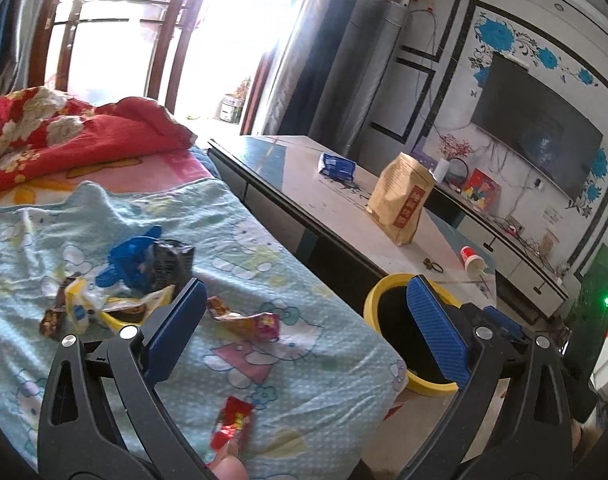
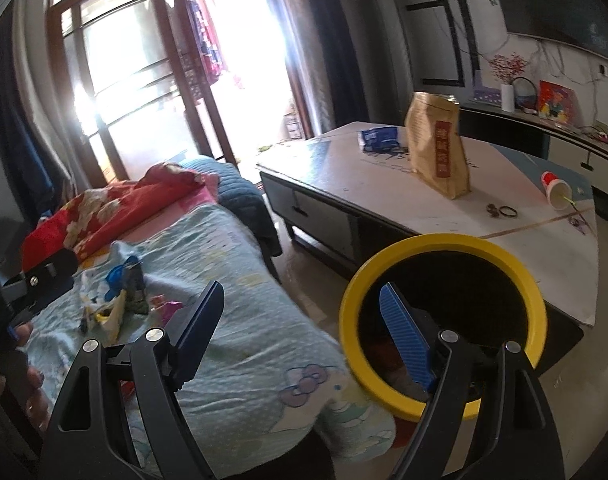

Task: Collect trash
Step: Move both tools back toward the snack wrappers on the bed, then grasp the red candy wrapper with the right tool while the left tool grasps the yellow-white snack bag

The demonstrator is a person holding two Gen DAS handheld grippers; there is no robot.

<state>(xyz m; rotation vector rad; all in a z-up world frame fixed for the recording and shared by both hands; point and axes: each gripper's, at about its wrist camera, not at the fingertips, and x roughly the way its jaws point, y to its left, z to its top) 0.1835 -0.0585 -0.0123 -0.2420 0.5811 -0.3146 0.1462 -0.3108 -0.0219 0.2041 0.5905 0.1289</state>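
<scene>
Both grippers hung with jaws wide and nothing between them: the left gripper (image 1: 304,328) over the sheet (image 1: 264,280), the right gripper (image 2: 300,332) nearer the bin (image 2: 444,320). A red wrapper (image 1: 234,428) lay closest, flat and glossy. Beyond it sat a crumpled packet (image 1: 250,318), then the main pile (image 1: 124,280) of blue, yellow and dark wrappers. The risk, to my eye: thin foil on soft cloth, so the fingers could pinch sheet instead, or drag it. The bin stood beside the bed, mouth open.
</scene>
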